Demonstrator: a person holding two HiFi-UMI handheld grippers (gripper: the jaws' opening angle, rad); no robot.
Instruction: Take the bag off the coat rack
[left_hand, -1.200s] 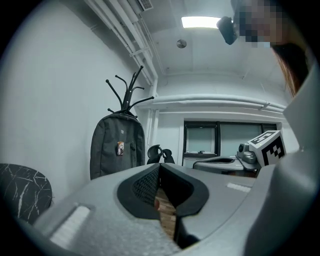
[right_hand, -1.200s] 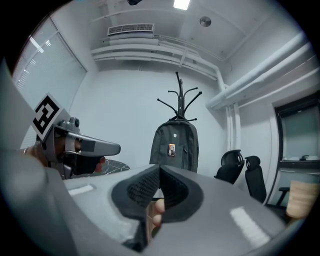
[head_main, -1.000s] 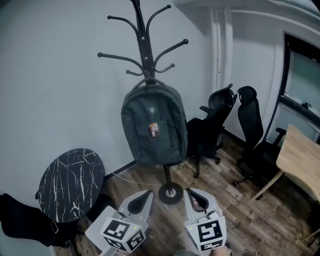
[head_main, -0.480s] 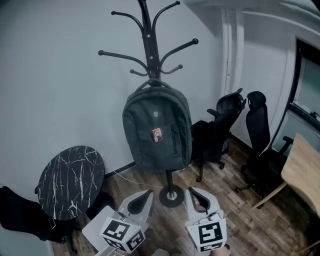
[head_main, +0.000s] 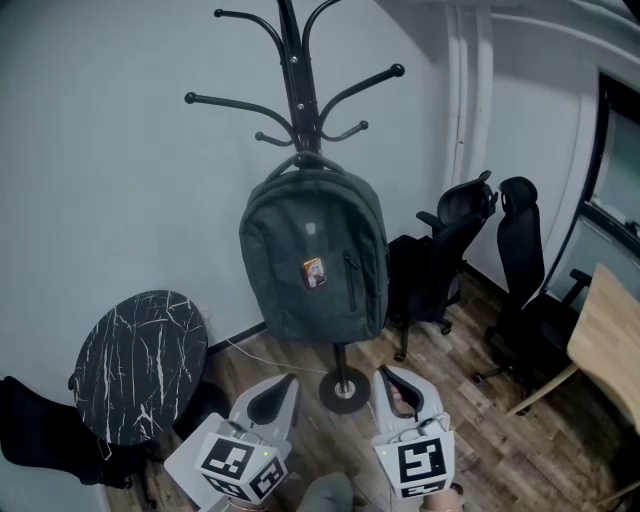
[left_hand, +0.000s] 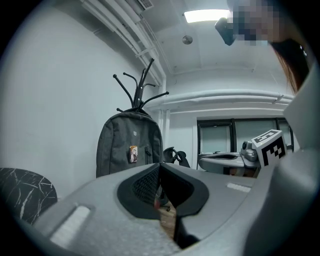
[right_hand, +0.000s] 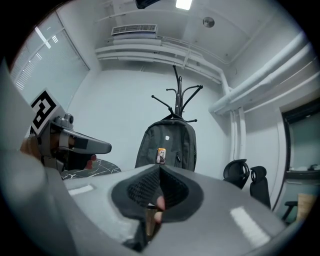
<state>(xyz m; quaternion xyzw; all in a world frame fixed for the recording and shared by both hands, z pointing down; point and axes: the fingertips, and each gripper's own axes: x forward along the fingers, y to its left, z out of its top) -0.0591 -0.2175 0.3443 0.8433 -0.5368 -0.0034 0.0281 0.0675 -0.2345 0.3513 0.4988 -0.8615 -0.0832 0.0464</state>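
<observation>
A dark grey backpack with a small orange tag hangs by its top loop from a black coat rack that stands against the white wall. The same backpack shows in the left gripper view, and the backpack shows ahead in the right gripper view. My left gripper and right gripper are low in the head view, near the rack's round base, well short of the bag. Both are shut with nothing between the jaws.
A round black marble-look table stands at the left. Two black office chairs sit to the right of the rack, and a wooden table is at the far right. A dark bag lies on the floor at lower left. The floor is wood plank.
The head view has shifted a little, so the rack and bag sit slightly further right and closer. Both grippers stay low and shut.
</observation>
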